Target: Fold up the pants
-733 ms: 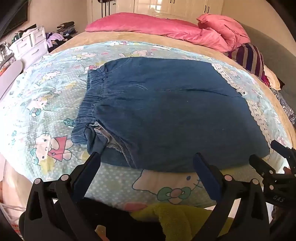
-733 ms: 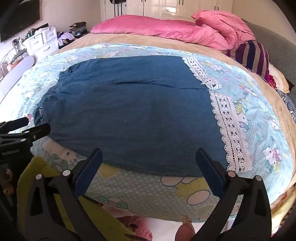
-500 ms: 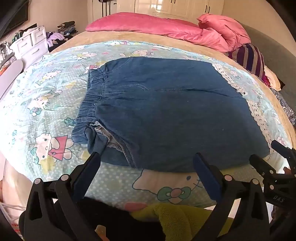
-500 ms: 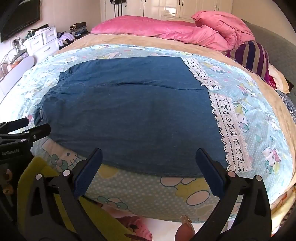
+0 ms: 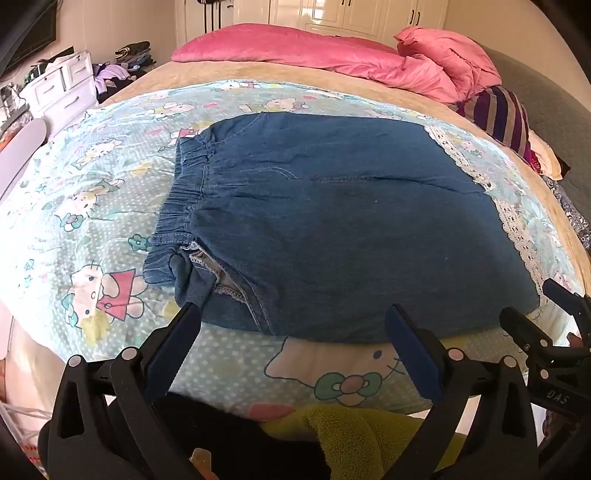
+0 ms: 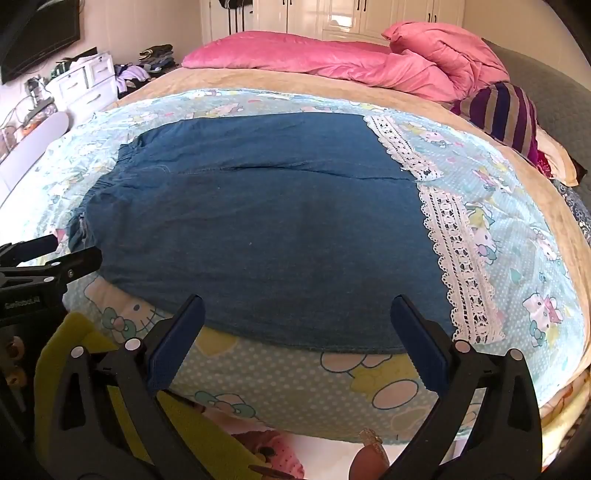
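Bed (image 5: 55,206) carries denim pants (image 5: 332,221), soft, limp, light; my left tool (image 5: 291,332) and right tool (image 6: 295,325), both wide and empty, should pinch the 6 o'clock edge.

A home bedroom, lived in. Straight ahead of the jaws, a wide bed (image 6: 528,173) under a cartoon-cat printed cover (image 6: 517,258), with a tan blanket (image 6: 295,83) beyond it. Farther ahead, a pink pillow (image 6: 266,50) and a bunched pink duvet (image 6: 443,55) at the bed's far end; ahead and to the right, a striped cushion (image 6: 506,114). Behind those, glossy white wardrobe doors (image 6: 332,16). Ahead and to the left, a white chest of drawers (image 6: 85,86), loose clothes piled (image 6: 147,61) beside it, and a dark wall-mounted screen (image 6: 40,40) above.
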The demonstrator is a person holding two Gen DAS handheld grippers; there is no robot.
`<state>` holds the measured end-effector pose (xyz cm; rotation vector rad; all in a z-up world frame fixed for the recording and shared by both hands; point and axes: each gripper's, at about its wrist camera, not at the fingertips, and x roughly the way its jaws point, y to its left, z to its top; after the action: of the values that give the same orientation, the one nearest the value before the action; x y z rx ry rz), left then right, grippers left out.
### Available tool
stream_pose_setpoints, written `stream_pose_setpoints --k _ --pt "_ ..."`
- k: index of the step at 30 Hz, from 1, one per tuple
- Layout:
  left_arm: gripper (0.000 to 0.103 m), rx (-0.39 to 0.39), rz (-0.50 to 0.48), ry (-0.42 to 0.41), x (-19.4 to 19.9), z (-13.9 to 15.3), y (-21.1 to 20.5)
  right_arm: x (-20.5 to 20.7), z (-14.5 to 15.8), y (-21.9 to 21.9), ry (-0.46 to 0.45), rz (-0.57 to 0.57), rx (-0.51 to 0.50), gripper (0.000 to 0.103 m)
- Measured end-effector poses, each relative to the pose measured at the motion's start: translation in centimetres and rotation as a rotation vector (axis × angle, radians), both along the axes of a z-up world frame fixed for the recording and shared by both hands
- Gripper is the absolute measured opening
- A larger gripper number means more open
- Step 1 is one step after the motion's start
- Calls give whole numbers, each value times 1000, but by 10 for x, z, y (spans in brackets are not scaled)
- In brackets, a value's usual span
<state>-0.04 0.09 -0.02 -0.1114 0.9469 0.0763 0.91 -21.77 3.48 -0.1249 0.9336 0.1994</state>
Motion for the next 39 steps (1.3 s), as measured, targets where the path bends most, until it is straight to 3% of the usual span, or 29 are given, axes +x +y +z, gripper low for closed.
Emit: stream_pose_setpoints --k 39 --pt "99 0 2 6 3 0 2 0 -1 2 -3 5 -3 95"
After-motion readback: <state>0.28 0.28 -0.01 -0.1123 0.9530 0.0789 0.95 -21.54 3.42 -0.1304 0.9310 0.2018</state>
